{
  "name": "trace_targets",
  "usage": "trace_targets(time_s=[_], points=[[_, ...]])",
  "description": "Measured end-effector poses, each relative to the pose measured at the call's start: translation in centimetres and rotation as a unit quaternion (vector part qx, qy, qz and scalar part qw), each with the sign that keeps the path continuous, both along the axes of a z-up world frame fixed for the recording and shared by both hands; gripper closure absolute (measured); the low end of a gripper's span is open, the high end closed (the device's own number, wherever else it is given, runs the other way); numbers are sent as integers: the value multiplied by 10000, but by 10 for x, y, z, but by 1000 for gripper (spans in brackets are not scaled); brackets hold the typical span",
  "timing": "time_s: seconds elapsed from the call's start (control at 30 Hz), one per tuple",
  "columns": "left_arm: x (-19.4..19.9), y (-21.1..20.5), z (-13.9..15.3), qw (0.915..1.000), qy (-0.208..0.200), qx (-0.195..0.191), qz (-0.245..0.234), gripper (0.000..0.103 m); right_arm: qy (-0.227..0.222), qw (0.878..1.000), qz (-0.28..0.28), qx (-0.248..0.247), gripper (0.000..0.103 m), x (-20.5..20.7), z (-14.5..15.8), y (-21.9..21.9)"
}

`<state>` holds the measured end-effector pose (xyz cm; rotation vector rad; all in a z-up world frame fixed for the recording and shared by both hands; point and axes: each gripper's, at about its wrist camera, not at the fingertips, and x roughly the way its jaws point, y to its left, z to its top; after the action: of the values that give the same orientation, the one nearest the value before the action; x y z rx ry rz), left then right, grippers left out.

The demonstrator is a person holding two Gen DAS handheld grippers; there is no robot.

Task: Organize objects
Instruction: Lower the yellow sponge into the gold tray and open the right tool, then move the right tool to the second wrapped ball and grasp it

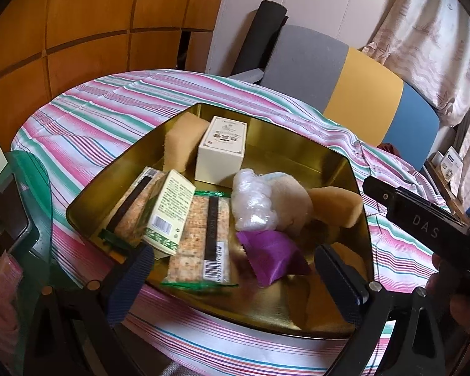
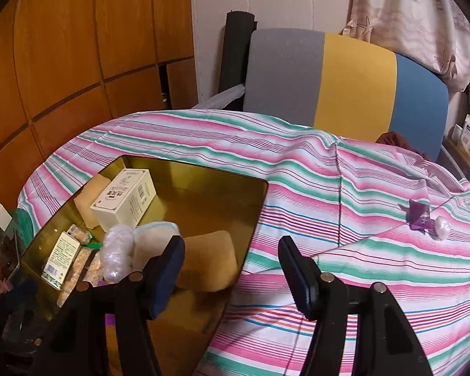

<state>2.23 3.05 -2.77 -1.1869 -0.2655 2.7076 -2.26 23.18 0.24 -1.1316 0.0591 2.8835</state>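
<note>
A gold tin tray point(image 1: 285, 153) point(image 2: 203, 185) sits on the striped tablecloth. It holds a white box point(image 1: 221, 150) point(image 2: 125, 200), tan sponges point(image 1: 180, 141) point(image 2: 210, 260), cracker packs point(image 1: 200, 235), a small green-white box point(image 1: 169, 213) point(image 2: 61, 260), a clear plastic wad point(image 1: 253, 203) point(image 2: 117, 257) and a purple wrapper point(image 1: 269, 257). My left gripper point(image 1: 232, 285) is open and empty over the tray's near edge. My right gripper point(image 2: 232, 269) is open and empty at the tray's right edge. A purple wrapper point(image 2: 418, 214) and a white lump point(image 2: 442, 227) lie on the cloth at the far right.
A chair back in grey, yellow and blue point(image 2: 344, 84) stands behind the table. Wooden cabinet panels point(image 2: 78, 62) line the left. A green basket with clutter point(image 1: 18, 213) sits at the left edge. The right gripper's body point(image 1: 423, 216) shows in the left wrist view.
</note>
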Motion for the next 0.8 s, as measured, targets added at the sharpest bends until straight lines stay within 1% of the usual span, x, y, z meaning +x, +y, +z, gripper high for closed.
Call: trace_targets(time_s=[0.23, 0.33, 0.43, 0.6, 0.8], points=[[6, 24, 7, 9993, 114, -135, -330, 0, 55, 9998, -188, 41, 40, 8, 0, 22], [10, 36, 11, 9984, 190, -174, -505, 0, 61, 9994, -334, 106, 40, 13, -2, 38], [12, 52, 15, 9968, 270, -225, -722, 0, -26, 9983, -557, 149, 40, 15, -8, 63], [17, 81, 20, 9926, 362, -274, -1128, 0, -167, 9952, -962, 63, 40, 23, -18, 103], [20, 122, 27, 9834, 503, -354, -1706, 0, -208, 9927, -1185, 38, 40, 39, -36, 150]])
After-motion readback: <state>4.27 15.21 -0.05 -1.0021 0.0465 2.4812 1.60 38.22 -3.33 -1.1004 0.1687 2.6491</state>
